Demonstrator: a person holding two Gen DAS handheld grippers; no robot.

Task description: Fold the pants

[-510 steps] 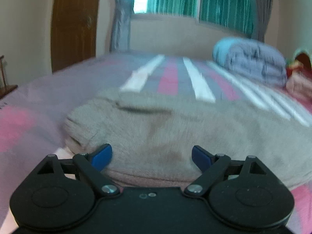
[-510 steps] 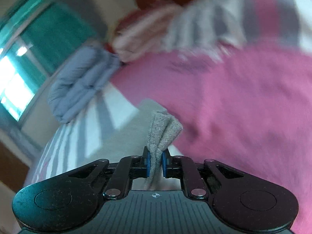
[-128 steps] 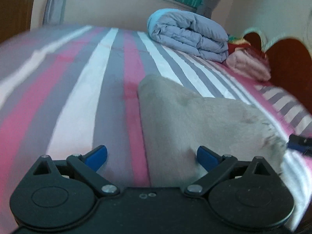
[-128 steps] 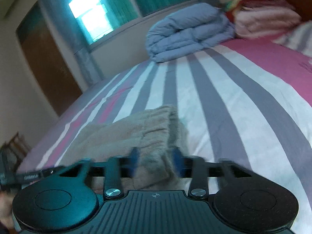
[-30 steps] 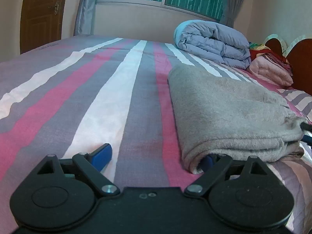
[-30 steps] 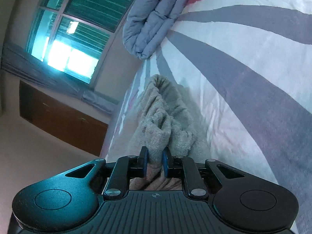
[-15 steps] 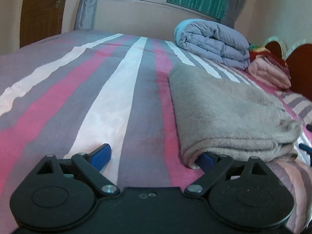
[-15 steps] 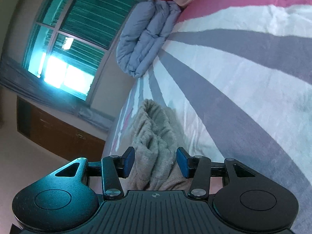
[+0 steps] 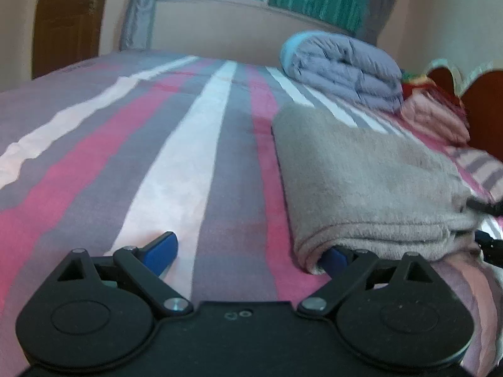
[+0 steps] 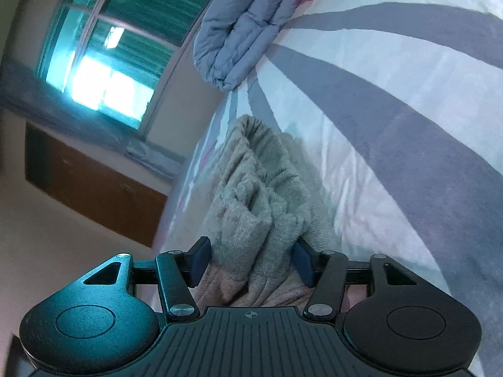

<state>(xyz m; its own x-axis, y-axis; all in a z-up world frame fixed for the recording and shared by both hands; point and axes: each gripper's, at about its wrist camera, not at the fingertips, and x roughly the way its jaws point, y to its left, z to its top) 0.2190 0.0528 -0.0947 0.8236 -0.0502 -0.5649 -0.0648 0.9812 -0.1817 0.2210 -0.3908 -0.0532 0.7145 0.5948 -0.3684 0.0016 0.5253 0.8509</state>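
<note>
Pants (image 9: 361,176) — thick fleecy cloth, grey-beige, nappy and matt; in the right wrist view the pile looks rough and clumpy at the bunched end. Bed (image 9: 176,157) cover: smooth woven cloth w/ pink, grey and white stripes, faint sheen on the white bands. Rolled duvet (image 9: 342,66) — soft quilted cloth, grey-blue, matt, puffy. Left gripper (image 9: 248,251) and right gripper (image 10: 251,260): black matt plastic bodies, the right one ribbed on top, w/ small shiny metal pivot pins; fingers (image 9: 162,248) carry blue pads, smooth, prob. rubbery. Door (image 9: 67,15) — brown wood, semi-gloss.
</note>
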